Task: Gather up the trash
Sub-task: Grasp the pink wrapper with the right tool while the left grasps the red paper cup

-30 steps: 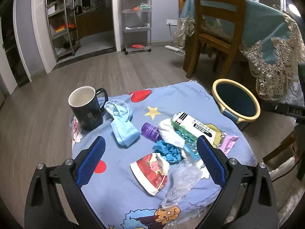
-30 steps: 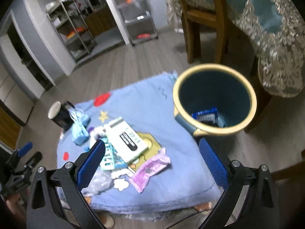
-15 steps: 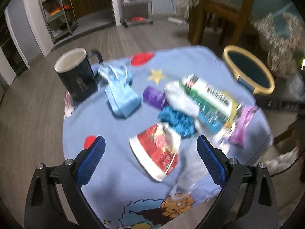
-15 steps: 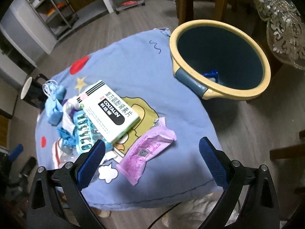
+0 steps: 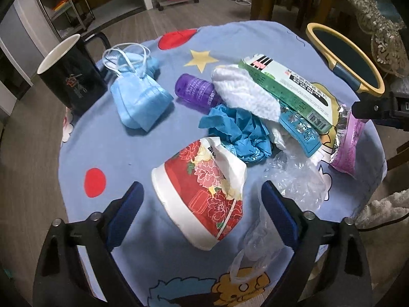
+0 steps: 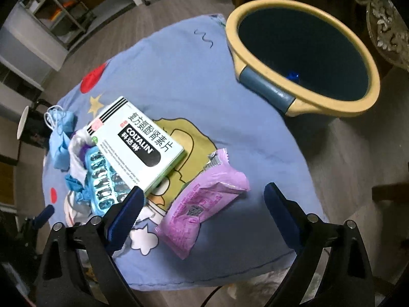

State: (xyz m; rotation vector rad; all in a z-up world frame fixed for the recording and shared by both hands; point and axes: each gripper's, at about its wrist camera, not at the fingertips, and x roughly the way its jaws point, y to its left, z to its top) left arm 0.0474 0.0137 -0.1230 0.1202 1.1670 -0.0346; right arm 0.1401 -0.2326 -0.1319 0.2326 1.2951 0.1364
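Left gripper [image 5: 202,199] over blue cloth [image 5: 122,153], jaws wide but closing, crushed paper cup [image 5: 202,194] between pads, untouched. Face mask [image 5: 139,102] at 11 o'clock of cup. Right gripper [image 6: 202,204] spread wide, holding nothing, pink wrapper [image 6: 202,209] between pads. Bin [image 6: 301,58] at 1 o'clock, off cloth edge.

Low table under a blue cartoon cloth [image 5: 143,158], black mug [image 5: 69,76] at ten o'clock, face masks [image 5: 138,97] beside it, flowered paper cup [image 5: 202,192] at six, medicine box [image 5: 288,89] at two, pink wrapper [image 6: 202,204] at four
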